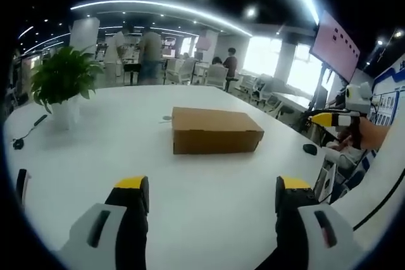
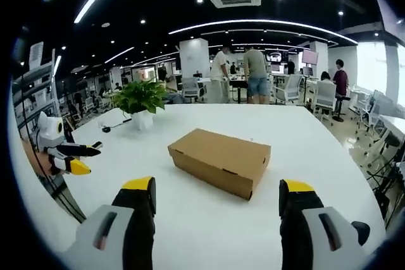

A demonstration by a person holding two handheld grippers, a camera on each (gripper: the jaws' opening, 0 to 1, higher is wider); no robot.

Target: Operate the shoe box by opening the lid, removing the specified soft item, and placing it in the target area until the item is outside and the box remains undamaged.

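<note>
1. Shoe box (image 1: 216, 130) sat shut, mid white surface (image 1: 95, 175), lid (image 2: 223, 148) down.
2. Left claw (image 1: 212, 203) and right claw (image 2: 216, 203) both gaped empty, well short of the box.
3. Judgement: approach from both sides; steady the base, lift the lid edge gently to avoid creasing.
4. Right gripper view showed the lid seam; left gripper view showed a black mouse (image 1: 309, 149).

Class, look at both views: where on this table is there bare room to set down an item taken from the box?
Bare table lies between the shoe box and the hand-held grippers, and beyond the box toward the far edge. It is more crowded near the potted plant, where a cable lies.
</note>
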